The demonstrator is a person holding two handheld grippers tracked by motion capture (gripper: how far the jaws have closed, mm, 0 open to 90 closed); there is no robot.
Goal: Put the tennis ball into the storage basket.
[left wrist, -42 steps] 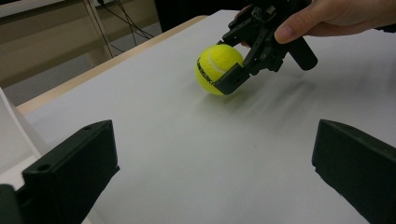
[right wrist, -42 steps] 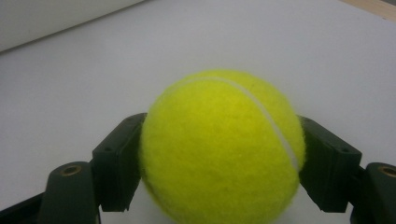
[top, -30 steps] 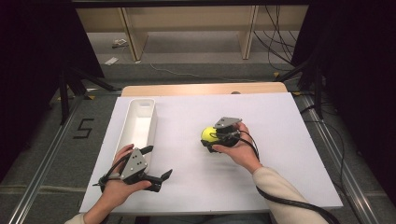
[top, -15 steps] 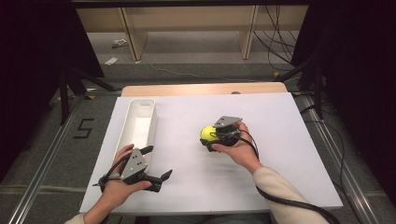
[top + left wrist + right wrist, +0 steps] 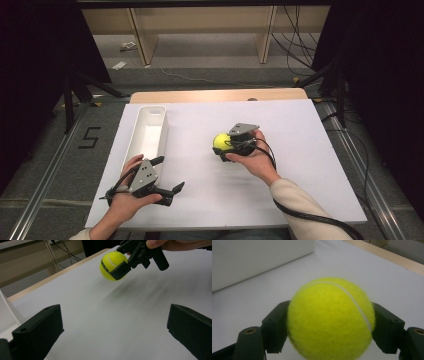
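While the right gripper (image 5: 223,146) has its fingers closed on either side of the tennis ball (image 5: 221,142), the ball sits near the centre of the white desk (image 5: 300,150), lifted just clear of it. At seven o'clock from the ball, the left gripper (image 5: 167,175) rests with fingers spread wide, empty, beside the white tray (image 5: 150,125).

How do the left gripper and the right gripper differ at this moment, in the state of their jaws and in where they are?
The right gripper has its jaws shut on the tennis ball; the left gripper has its jaws wide open and holds nothing. The right gripper is near the middle of the white table; the left gripper is at the near left, beside the end of the white tray. Both have black jaws and a grey plate on top.
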